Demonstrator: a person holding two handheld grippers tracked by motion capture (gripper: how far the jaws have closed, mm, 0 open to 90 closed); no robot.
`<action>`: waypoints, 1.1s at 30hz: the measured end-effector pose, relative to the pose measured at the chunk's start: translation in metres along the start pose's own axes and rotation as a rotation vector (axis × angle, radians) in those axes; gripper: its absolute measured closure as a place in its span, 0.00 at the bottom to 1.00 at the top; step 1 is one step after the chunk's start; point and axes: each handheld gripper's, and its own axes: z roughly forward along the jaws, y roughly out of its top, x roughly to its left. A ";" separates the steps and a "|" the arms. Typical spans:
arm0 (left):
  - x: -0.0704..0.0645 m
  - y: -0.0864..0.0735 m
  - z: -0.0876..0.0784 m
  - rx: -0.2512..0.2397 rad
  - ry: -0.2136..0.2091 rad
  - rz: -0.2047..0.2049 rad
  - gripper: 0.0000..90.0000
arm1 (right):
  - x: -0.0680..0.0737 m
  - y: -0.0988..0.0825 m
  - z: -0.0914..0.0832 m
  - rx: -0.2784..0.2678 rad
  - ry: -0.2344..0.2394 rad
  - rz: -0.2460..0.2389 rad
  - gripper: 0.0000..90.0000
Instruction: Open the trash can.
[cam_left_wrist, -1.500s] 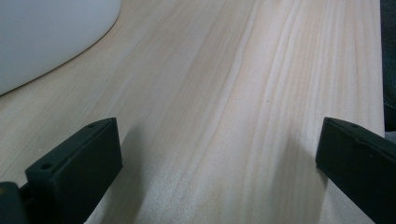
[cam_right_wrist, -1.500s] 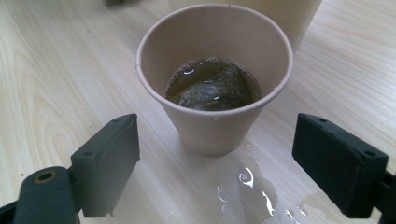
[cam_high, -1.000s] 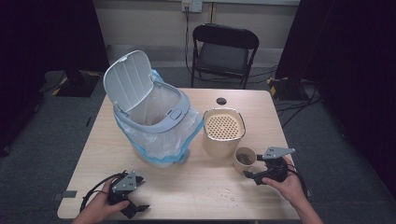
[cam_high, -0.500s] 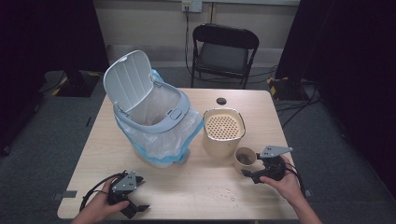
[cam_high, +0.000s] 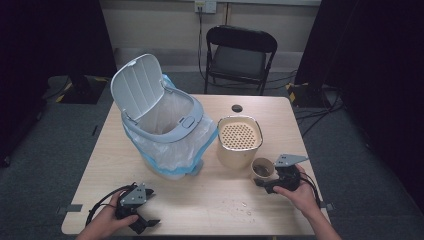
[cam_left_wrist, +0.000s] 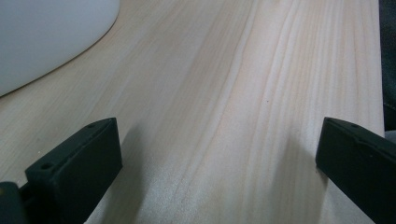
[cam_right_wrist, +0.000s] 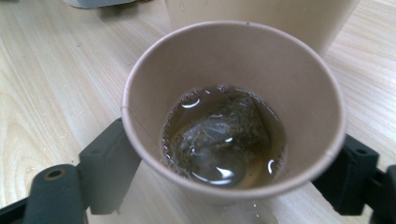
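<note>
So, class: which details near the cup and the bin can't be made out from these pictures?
- Paper cup, right gripper view: its base is cut off by the bottom edge, and its wall hides where the pads touch it.
- Tea bag: murky liquid blurs it.
- Bin, high view: its liner hides the inside.

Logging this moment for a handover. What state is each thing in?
Bin: lid up, bag-lined, upright on the table.
Strainer pot: upright, perforated insert in place.
Cup: upright, holds brown liquid and a tea bag.
Right tool: jaws either side of the cup, just been closing; contact unclear.
Left tool: open, nothing between the jaws, at the table.
Chair: unoccupied.
</note>
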 end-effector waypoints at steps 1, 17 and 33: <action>0.000 0.000 0.000 0.000 0.000 0.000 0.00 | 0.000 0.000 0.000 0.000 0.000 0.000 0.21; 0.000 0.000 0.000 0.000 0.001 0.000 0.00 | -0.005 -0.008 0.006 -0.064 0.022 0.030 0.27; 0.000 0.000 0.000 -0.003 -0.003 0.002 0.00 | -0.004 -0.011 0.008 -0.112 0.020 0.029 0.28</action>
